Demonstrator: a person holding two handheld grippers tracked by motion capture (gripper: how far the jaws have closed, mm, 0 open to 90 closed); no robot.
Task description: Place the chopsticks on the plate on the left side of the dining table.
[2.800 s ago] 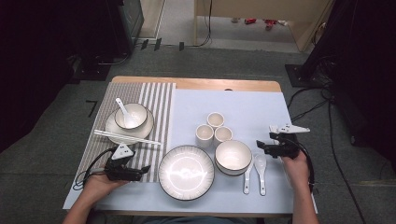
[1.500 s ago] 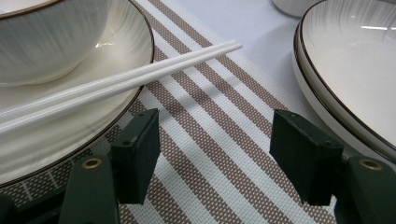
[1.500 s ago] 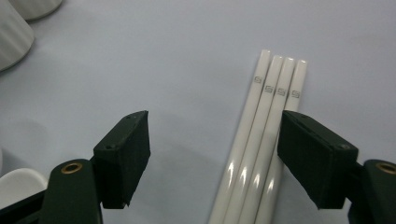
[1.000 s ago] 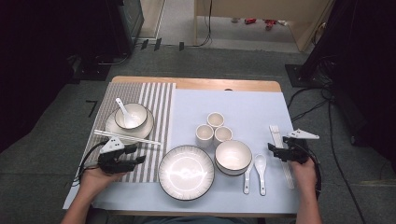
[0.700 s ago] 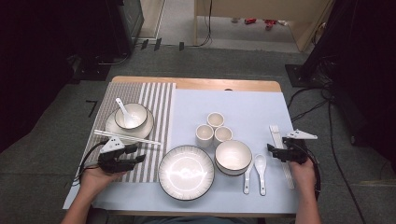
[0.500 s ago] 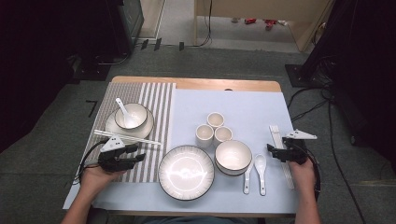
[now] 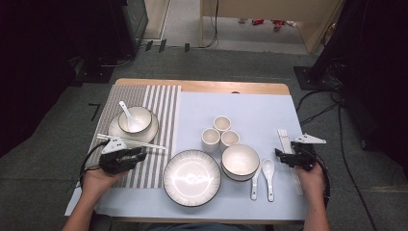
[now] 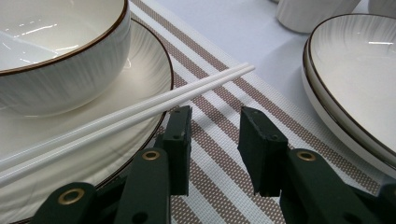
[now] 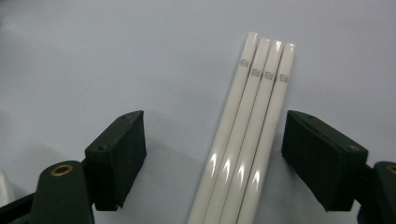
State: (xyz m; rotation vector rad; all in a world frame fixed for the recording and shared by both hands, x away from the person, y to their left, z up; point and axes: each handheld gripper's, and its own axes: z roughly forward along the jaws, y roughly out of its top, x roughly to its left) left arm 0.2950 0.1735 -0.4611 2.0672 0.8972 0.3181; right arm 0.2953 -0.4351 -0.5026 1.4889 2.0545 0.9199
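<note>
My left gripper (image 7: 138,155) (image 8: 215,126) hovers low over the striped mat (image 7: 163,106), just short of a pair of white chopsticks (image 7: 149,145) (image 8: 187,95) that leans on the rim of a plate (image 7: 115,131) (image 8: 144,65). Its jaws have just been closing and stand open a small way with nothing between them. My right gripper (image 7: 281,155) (image 9: 212,116) is wide open, its jaws either side of several white chopsticks (image 7: 284,137) (image 9: 252,116) lying side by side on the pale blue cloth, its pads apart from them.
A bowl (image 7: 139,120) with a spoon sits on the left plate. In the middle are a large plate (image 7: 191,178), a bowl (image 7: 239,161), three small cups (image 7: 221,123) and two spoons (image 7: 268,168). The table's wooden far edge (image 7: 231,86) shows beyond the cloth.
Since the earliest frame the left gripper has shifted a little toward the chopsticks by the plate and the right hand has come nearer. Over the last second both hands stayed put.
</note>
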